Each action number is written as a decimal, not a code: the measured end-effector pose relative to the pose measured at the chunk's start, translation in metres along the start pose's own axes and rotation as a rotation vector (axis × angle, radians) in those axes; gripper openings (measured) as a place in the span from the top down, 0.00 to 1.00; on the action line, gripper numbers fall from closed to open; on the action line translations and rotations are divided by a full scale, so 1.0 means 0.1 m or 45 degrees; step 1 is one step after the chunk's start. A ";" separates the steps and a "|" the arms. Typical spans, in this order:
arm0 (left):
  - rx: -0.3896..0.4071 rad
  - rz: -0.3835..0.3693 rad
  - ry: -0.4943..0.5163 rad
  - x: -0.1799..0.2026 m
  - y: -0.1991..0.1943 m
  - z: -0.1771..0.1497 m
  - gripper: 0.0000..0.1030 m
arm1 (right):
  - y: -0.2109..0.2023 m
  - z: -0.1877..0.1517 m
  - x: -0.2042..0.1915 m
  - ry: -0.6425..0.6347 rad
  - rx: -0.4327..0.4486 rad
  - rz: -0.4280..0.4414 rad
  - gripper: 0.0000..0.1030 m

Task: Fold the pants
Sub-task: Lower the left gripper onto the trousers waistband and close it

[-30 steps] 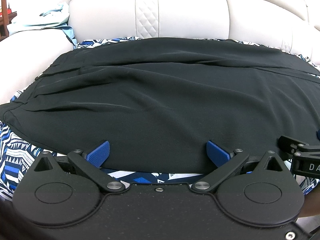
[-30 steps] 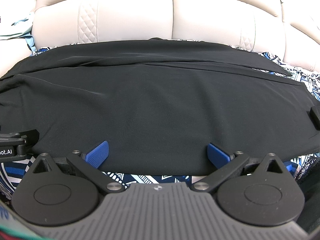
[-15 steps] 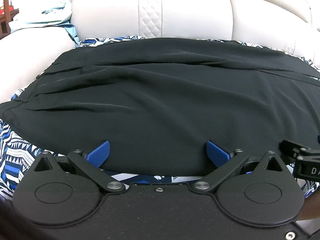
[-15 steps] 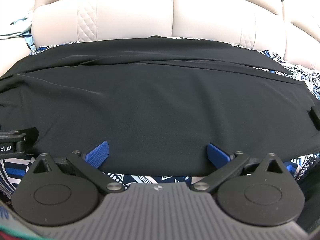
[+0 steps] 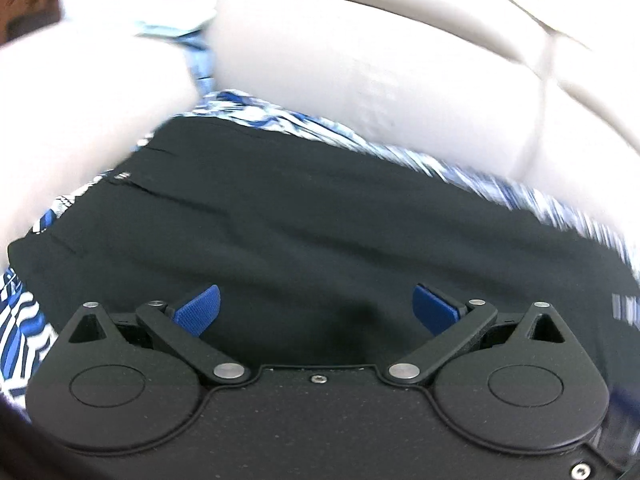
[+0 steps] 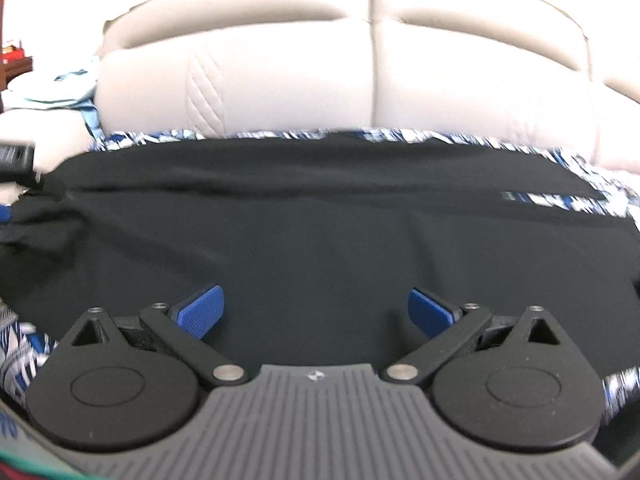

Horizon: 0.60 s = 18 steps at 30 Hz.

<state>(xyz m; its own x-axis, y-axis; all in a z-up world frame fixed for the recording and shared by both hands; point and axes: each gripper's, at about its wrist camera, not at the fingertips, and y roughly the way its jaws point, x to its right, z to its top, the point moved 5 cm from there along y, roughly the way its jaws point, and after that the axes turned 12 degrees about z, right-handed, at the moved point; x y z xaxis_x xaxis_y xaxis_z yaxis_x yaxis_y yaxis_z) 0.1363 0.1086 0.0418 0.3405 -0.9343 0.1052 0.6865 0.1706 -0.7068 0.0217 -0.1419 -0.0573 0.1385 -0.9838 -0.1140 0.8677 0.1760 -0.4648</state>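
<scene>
A pair of black, smooth-fabric pants lies spread flat across the seat of a cream leather sofa, on top of a blue-and-white geometric-patterned cloth that peeks out along the pants' far edge and at both ends. Against the sofa's backrest the pants' far hem runs almost straight; a long shallow crease crosses them lengthwise.

The left gripper hangs over the pants near the sofa's armrest end, where the waistband and a small metal fastener show. Its blue-padded fingers stand wide apart with nothing between them but the fabric below; whether they touch it I cannot tell, as this view is blurred.

The right gripper sits over the pants' near edge, its blue pads likewise spread wide and gripping nothing.

A pale blue crumpled garment rests on the sofa's armrest, beside the backrest.
</scene>
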 end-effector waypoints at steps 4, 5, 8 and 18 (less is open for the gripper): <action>-0.089 0.088 -0.253 -0.26 0.58 0.62 0.00 | 0.29 0.20 0.04 -0.061 0.012 0.026 0.00; -0.108 0.111 -0.278 -0.28 0.74 0.74 0.00 | 0.38 0.24 0.05 -0.081 0.016 0.031 0.00; -0.108 0.224 -0.341 -0.35 1.21 1.11 0.00 | 0.60 0.30 0.03 -0.134 0.021 0.040 0.00; -0.192 0.777 -0.460 -0.42 2.37 1.58 0.00 | 0.87 0.33 0.16 -0.117 0.046 0.065 0.00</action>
<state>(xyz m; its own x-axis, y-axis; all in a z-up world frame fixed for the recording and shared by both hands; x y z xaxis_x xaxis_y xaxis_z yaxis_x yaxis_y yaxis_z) 0.3864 0.2379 -0.0195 0.8435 -0.5205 -0.1325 0.2195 0.5593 -0.7994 0.1153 -0.1436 -0.0711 0.2245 -0.9729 -0.0549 0.8749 0.2260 -0.4284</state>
